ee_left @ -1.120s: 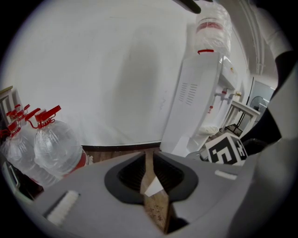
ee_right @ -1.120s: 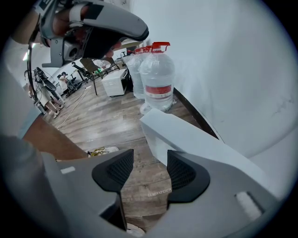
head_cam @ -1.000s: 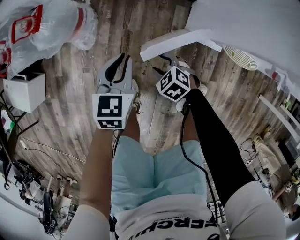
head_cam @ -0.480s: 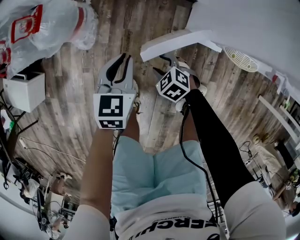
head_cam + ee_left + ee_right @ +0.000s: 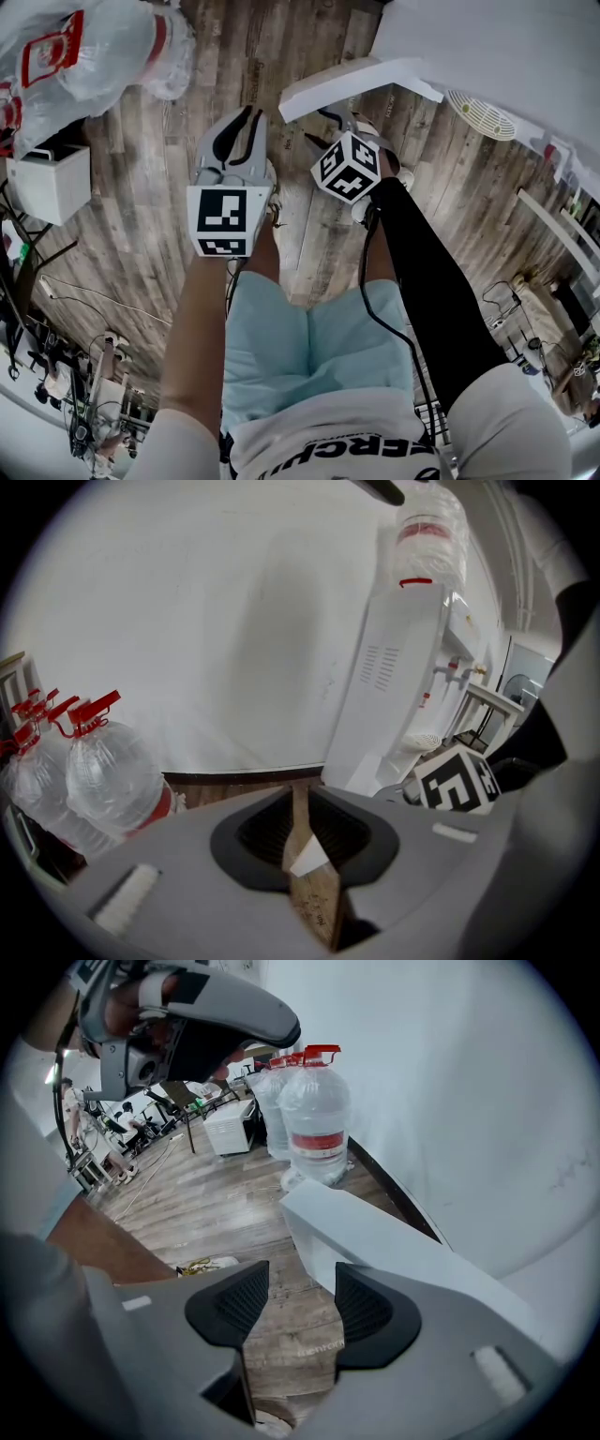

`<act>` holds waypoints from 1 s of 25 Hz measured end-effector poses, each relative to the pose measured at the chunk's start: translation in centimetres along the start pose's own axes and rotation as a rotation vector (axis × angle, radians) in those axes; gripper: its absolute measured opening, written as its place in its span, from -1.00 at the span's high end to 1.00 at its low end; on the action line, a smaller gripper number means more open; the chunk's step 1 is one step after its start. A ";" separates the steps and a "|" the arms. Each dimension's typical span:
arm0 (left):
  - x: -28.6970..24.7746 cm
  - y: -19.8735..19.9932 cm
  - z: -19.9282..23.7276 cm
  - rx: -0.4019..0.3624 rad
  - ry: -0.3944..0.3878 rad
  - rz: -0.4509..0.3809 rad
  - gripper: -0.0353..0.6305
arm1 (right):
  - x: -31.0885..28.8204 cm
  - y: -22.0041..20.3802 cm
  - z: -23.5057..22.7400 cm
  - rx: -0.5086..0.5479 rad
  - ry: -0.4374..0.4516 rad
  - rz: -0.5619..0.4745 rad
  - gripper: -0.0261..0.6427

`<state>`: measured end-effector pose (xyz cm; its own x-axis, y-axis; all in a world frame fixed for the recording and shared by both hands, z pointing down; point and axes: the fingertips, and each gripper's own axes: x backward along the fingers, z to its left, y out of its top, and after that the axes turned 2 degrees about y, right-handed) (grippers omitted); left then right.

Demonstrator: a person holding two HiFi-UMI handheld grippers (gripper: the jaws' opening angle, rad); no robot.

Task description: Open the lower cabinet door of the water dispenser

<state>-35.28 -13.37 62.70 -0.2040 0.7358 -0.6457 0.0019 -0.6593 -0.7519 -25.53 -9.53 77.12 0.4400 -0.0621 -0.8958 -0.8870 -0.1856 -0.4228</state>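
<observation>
Below me I saw a wood-plank floor [image 5: 141,234], big clear water bottles [image 5: 84,56] standing on it by the wall, a white box [image 5: 52,183] just beside them, a thin cable [image 5: 103,300] trailing across the boards, the water dispenser [image 5: 394,686] standing against the wall

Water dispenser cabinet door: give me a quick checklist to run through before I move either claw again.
1. Lower cabinet door swung out from the water dispenser: ok.
2. Door opened to its full swing: cannot tell.
3. Right claw open, only floor showing between its jaws: ok.
4. Right claw free of the door, whose panel lies just past the jaws: cannot tell if they touch.
5. Left claw shut and holding nothing: ok.
6. Water bottles stand by the wall beyond the door, apart from it: ok.
</observation>
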 end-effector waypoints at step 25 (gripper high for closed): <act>1.3 0.9 -10.7 -0.085 -0.085 -0.028 0.72 | 8.6 -6.2 -1.4 -0.212 -0.197 -0.146 0.30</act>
<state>-25.07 -11.35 59.70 -0.2871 0.7357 -0.6135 0.0775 -0.6205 -0.7804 -16.03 -10.30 72.29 0.5065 0.1673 -0.8458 -0.7586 -0.3799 -0.5294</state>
